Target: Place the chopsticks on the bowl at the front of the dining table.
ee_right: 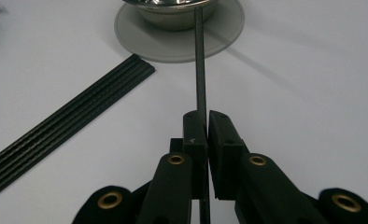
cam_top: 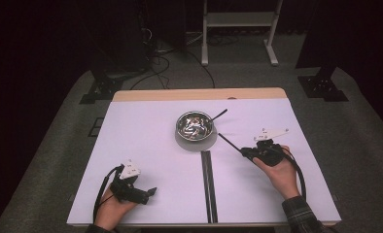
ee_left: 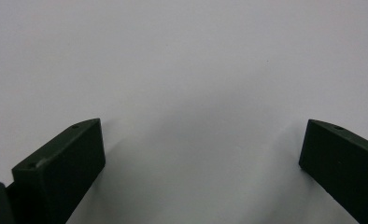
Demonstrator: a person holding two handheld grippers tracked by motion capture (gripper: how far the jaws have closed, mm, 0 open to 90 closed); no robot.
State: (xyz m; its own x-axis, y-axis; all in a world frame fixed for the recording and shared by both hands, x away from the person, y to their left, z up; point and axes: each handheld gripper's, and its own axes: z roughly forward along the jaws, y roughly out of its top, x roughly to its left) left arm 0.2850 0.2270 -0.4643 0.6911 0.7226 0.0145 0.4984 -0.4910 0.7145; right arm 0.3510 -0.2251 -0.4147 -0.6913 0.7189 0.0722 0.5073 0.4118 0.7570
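Thin black rod (ee_right: 200, 70) clamped between right gripper (ee_right: 206, 116) jaws, pointing toward bowl (ee_right: 173, 14).

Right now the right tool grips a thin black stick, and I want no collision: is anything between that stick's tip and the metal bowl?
Nothing visible. The right tool holds the stick pointing at the bowl on its grey mat; bare table lies between. A second stick already leans in the bowl's far side.
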